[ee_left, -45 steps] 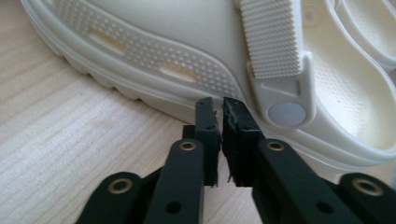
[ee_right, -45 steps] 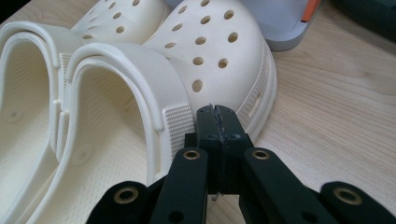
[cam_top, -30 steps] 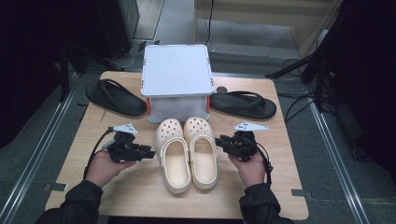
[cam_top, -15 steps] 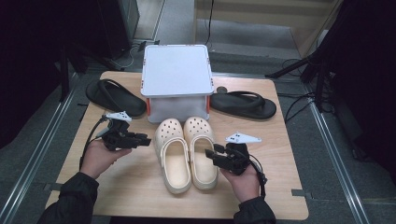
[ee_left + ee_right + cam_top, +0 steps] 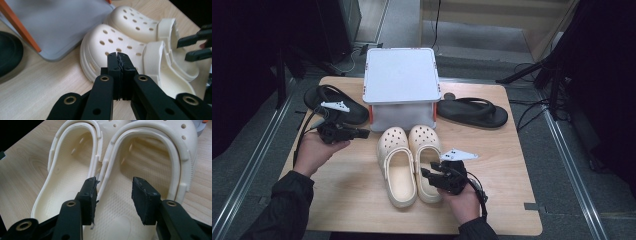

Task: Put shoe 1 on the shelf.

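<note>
Cream foam clogs sit as a pair at the middle of our wooden table [image 5: 512, 170], toes toward the white lidded box [image 5: 400, 80]. Our right gripper [image 5: 428, 175] hovers over the heel of the right clog [image 5: 424, 145], jaws parted, one pad at its inner rim, gripping nothing. Our left gripper [image 5: 364, 133], its jaws just closed tight on nothing, is held left of the left clog [image 5: 396, 165], near a black sandal [image 5: 332, 102]. Another black sandal [image 5: 472, 111] lies right of the box.
</note>
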The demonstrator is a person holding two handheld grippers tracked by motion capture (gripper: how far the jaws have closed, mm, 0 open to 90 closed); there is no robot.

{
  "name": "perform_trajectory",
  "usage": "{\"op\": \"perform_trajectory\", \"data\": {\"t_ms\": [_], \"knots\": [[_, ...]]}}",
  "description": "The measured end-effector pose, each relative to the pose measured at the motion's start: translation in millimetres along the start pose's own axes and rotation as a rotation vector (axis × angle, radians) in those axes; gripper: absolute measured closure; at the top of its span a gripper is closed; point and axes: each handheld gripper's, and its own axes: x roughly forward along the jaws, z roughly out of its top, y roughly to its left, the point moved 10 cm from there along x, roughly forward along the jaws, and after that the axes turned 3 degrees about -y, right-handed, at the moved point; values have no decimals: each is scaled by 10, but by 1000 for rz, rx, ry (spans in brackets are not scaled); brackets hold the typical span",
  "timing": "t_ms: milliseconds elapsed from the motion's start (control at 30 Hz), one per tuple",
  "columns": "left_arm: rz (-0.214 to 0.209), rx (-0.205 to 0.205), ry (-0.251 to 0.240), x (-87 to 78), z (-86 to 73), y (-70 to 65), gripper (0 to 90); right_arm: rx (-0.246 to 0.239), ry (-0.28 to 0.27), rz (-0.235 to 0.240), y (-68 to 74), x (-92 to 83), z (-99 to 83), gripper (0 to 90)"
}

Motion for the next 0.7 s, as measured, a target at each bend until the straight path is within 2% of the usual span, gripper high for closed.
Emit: {"op": "perform_trajectory", "data": {"t_ms": [167, 300, 433, 533, 700], "knots": [[1, 14, -7, -21, 171, 37, 896, 3, 3, -1, 10, 29, -1, 549], [-13, 10, -20, -71, 314, 59, 895, -1, 13, 0, 27, 53, -17, 544], [5, 21, -36, -127, 463, 121, 895, -2, 24, 4, 40, 85, -31, 537], [26, 14, -39, -132, 551, 179, 893, 2, 30, 4, 44, 102, -38, 533], [14, -7, -39, -97, 675, 239, 893, 13, 35, -3, 39, 104, -56, 527]]}}
